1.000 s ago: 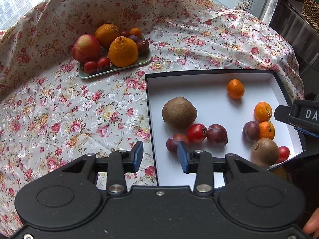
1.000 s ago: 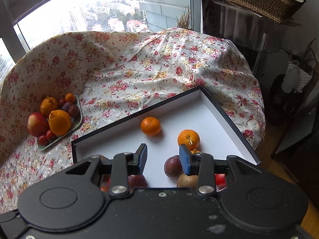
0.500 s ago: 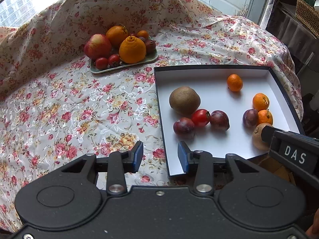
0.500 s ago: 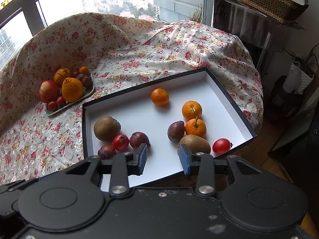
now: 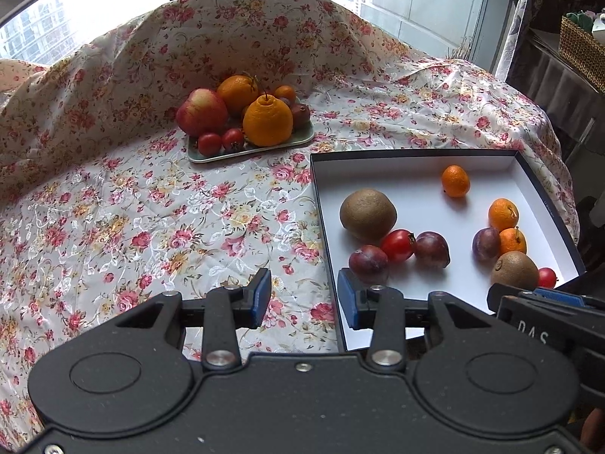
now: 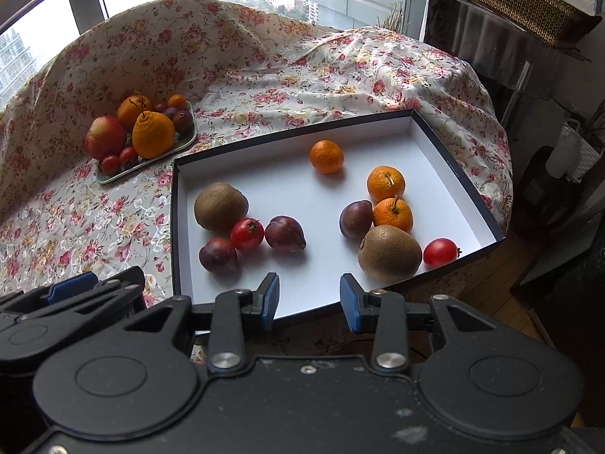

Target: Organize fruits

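Observation:
A white box with dark walls (image 6: 457,174) (image 5: 544,204) lies on the flowered cloth. In it are two kiwis (image 6: 221,207) (image 6: 389,252), three plums (image 6: 218,256), two tomatoes (image 6: 247,233) and three mandarins (image 6: 326,156). A green plate (image 5: 298,143) (image 6: 189,140) at the back left holds an apple (image 5: 202,111), big oranges (image 5: 267,122) and small fruits. My left gripper (image 5: 304,299) is open and empty over the box's near left corner. My right gripper (image 6: 309,299) is open and empty at the box's near edge.
The flowered cloth (image 5: 132,227) covers the table and rises at the back. A wicker basket (image 6: 529,3) stands on a shelf at the right. The table edge drops to a wooden floor (image 6: 491,276) at the right.
Both grippers have pulled back and up from the box, so more of the table and box shows. Both stay open and empty. The fruits have not moved.

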Available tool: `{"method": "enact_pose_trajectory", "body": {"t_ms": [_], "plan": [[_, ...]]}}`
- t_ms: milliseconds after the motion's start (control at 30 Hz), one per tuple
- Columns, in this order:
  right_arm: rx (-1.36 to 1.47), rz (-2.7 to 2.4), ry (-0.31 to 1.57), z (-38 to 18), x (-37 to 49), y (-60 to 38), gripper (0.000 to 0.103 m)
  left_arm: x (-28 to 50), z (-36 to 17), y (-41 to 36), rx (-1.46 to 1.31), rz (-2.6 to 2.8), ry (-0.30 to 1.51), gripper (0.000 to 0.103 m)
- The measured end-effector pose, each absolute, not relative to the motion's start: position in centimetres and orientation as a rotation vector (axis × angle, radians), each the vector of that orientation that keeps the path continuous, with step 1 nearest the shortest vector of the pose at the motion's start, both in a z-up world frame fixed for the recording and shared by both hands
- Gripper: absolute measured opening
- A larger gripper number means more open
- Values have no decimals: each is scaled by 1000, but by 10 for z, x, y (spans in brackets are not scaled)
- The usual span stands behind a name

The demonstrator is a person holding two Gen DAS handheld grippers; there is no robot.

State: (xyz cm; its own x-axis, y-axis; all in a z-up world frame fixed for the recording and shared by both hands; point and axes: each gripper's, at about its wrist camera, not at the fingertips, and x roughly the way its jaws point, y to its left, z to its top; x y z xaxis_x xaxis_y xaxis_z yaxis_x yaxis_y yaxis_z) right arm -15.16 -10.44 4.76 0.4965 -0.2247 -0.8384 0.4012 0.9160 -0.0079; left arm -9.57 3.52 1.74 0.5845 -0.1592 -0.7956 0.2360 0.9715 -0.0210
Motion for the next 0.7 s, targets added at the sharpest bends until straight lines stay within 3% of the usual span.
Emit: {"method": "enact_pose_trajectory", "body": {"t_ms": [700], "plan": [[186,-385,1011,42,-150,-107,39,-93,12,32,104,-241,940,49]]}}
